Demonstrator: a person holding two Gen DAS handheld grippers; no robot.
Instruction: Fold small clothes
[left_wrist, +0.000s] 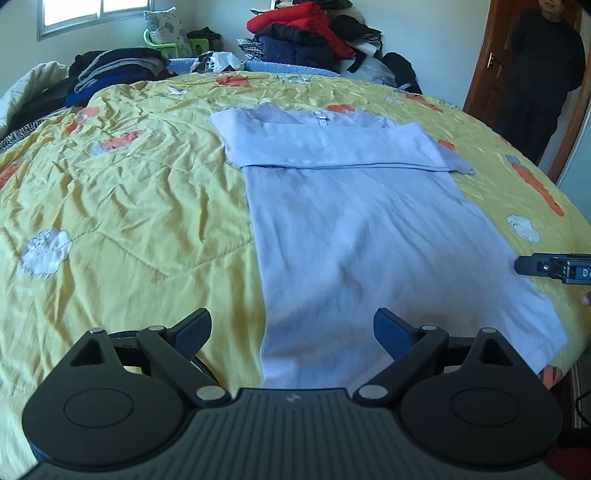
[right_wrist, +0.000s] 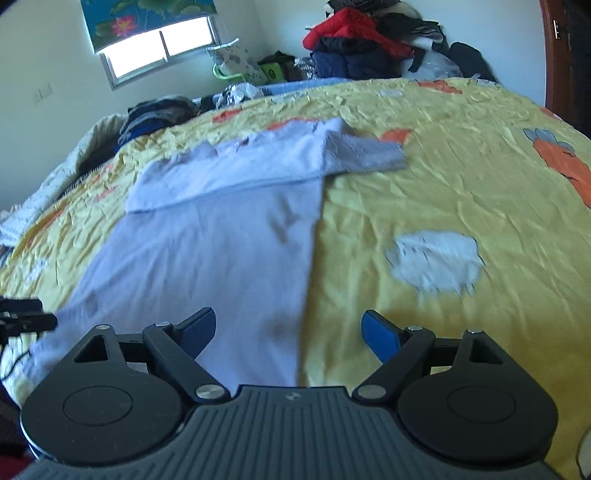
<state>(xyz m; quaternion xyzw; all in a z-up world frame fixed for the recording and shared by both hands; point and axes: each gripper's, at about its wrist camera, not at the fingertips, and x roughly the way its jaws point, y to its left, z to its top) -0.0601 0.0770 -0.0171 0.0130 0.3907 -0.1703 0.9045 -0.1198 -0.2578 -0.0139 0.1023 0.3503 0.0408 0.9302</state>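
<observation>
A pale lavender shirt (left_wrist: 354, 221) lies flat on the yellow quilt, its sides folded inward into a long strip, sleeves folded across the top. It also shows in the right wrist view (right_wrist: 207, 243). My left gripper (left_wrist: 291, 332) is open and empty, hovering over the shirt's near left hem. My right gripper (right_wrist: 288, 332) is open and empty, over the shirt's near right edge. The right gripper also shows at the right edge of the left wrist view (left_wrist: 554, 267); the left gripper shows at the left edge of the right wrist view (right_wrist: 22, 317).
The yellow quilt (left_wrist: 129, 206) with orange and white patches covers the bed. Piles of dark and red clothes (left_wrist: 306, 33) sit at the far side, folded dark clothes (left_wrist: 110, 70) at the far left. A person in black (left_wrist: 539, 74) stands by the door.
</observation>
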